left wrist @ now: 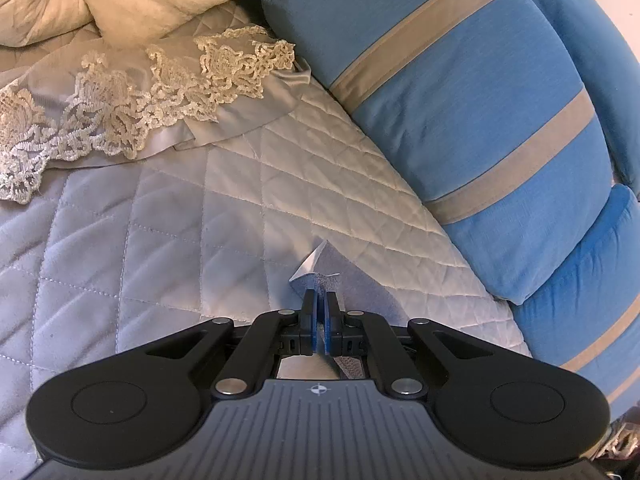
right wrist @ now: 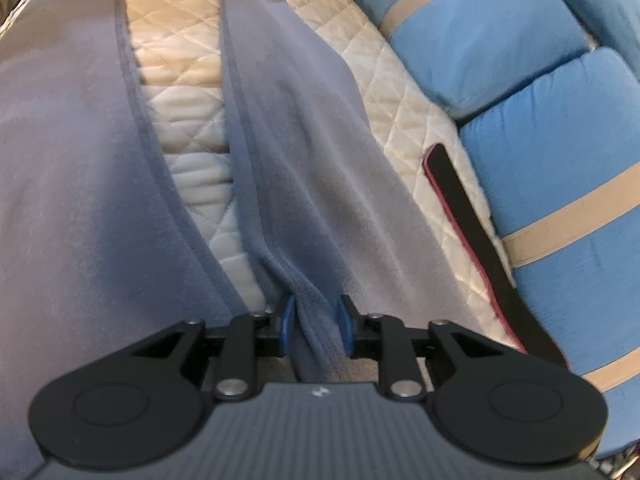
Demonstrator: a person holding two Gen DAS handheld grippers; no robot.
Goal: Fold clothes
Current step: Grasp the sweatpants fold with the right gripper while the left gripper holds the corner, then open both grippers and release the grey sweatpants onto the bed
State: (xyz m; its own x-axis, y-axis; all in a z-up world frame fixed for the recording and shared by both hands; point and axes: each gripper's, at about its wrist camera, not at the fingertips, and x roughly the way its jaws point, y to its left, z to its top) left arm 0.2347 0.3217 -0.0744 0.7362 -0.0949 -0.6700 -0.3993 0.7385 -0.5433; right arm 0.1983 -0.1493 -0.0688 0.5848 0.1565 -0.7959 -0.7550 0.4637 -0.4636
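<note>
Both tongs (left wrist: 320,304) (right wrist: 316,320) around grey garment (right wrist: 288,140) edges

The grey-blue garment (right wrist: 60,160) is cut off by the right wrist view's left and top edges and slightly blurred. Its pinched fold is hidden between the right gripper (right wrist: 316,320) pads.

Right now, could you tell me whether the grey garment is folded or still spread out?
Spread: the grey garment lies in long open panels across the quilted cover, pinched by the right gripper.
</note>
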